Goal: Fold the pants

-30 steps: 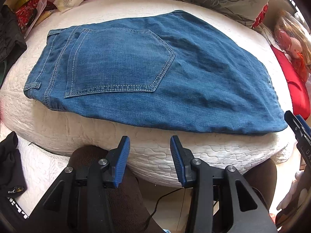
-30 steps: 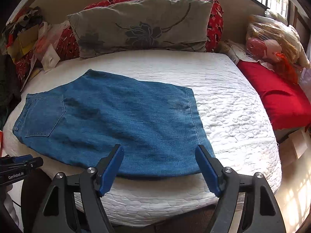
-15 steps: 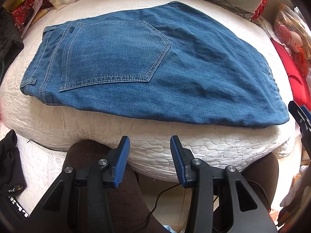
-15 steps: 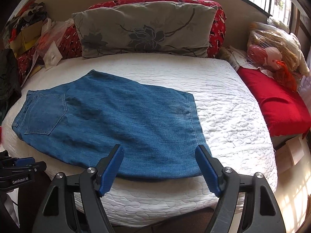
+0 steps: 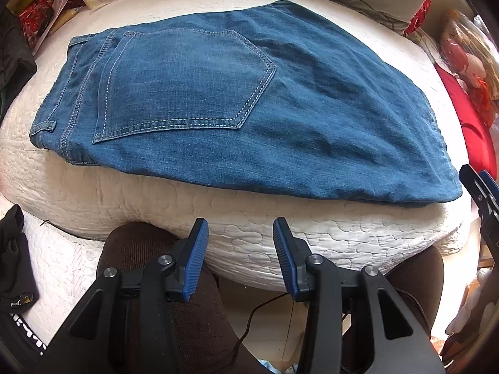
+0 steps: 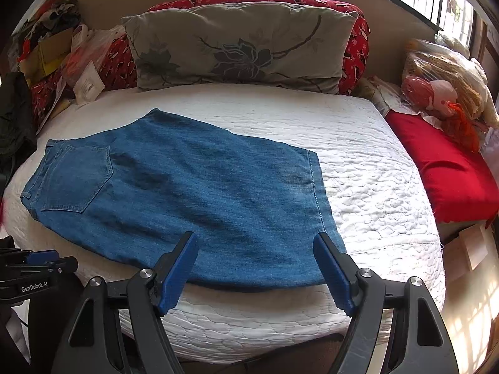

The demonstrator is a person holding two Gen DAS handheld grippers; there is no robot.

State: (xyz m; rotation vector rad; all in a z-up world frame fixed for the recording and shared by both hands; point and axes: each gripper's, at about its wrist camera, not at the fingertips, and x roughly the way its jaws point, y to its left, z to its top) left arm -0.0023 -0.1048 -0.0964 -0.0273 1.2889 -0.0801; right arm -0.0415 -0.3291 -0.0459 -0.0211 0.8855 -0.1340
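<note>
Blue denim pants (image 5: pixel 237 106) lie folded flat on a white quilted mattress (image 5: pixel 280 230), waistband at the left and back pocket (image 5: pixel 184 81) facing up. My left gripper (image 5: pixel 240 224) hovers open in front of the mattress's near edge, nothing between its fingers. My right gripper (image 6: pixel 255 240) stands open wide just above the pants' (image 6: pixel 187 193) near right corner, with its blue pads clear of the cloth. The right gripper's tip also shows at the left wrist view's right edge (image 5: pixel 480 184). The left gripper shows in the right wrist view's lower left corner (image 6: pixel 37 265).
A grey flowered pillow (image 6: pixel 237 46) and a red patterned cushion (image 6: pixel 358 40) lean at the back. A red cushion (image 6: pixel 449 168) and bagged toys (image 6: pixel 436 93) lie at the right. Boxes and packets (image 6: pixel 62 59) pile at the left. A person's brown-trousered knees (image 5: pixel 146 268) sit below the mattress edge.
Both views shifted slightly, so the pants sit a little differently in frame. The pants have not moved and both grippers kept the same opening.
</note>
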